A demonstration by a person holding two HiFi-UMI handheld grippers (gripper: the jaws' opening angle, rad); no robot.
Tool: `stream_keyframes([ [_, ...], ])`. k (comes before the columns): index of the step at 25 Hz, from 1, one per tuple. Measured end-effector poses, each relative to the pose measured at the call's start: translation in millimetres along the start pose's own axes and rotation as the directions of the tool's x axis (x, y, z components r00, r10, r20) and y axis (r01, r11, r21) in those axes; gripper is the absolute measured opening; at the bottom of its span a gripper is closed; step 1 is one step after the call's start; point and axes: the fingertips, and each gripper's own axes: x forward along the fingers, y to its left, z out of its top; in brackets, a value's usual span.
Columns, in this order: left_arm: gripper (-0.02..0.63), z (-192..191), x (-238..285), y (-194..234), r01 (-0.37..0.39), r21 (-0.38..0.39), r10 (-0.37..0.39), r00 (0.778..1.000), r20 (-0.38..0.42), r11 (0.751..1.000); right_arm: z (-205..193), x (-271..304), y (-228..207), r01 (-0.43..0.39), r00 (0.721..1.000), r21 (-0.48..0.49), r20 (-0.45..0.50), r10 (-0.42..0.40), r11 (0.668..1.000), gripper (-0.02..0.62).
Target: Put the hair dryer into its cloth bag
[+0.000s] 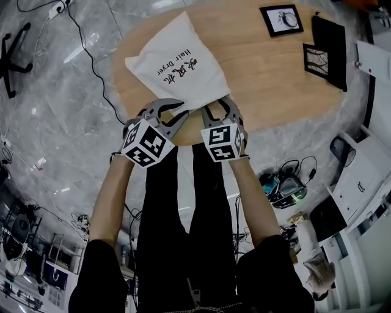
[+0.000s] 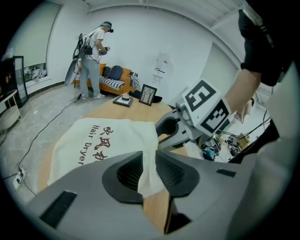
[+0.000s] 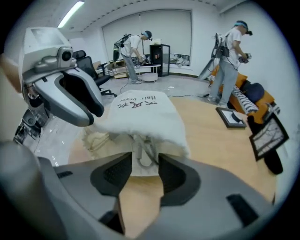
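Person, worn: black short-slv top (image 1: 101, 269), black trousers (image 1: 183, 202).
Hand-held, 2 pcs: left tool (image 1: 177, 116), right tool (image 1: 220, 113). Grey moulded plastic, curved jaws, black ribbed pads (image 2: 129, 171).
Ea. w/ white cube (image 1: 145, 143), black sq. markers.

We see a round wooden table (image 1: 269, 79) standing on a glossy grey marble floor (image 1: 55, 110) crossed by black cables (image 1: 90, 56). White walls (image 2: 140, 42) close the room, an orange sofa (image 2: 123, 87) sits against one, a wide blinded window (image 3: 145, 28) fills another, and a strip light (image 3: 72, 13) glows overhead
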Motion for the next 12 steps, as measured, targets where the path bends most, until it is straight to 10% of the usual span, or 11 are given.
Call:
stream_keyframes([
  [6,0.092,8.9,-16.3,0.8,-0.031,-0.054,0.033,0.999,0.028,0.998,-4.4,-40.4,-5.5,0.01,1.0,0.082,0.008,-0.01,0.997,0.019],
  [12,0.092,42.5,-43.7,-5.6,-0.105,-0.093,0.114,0.989,0.092,0.99,8.7,-84.3,-2.3,-0.032,0.995,0.183,0.1,0.014,0.983,0.011],
])
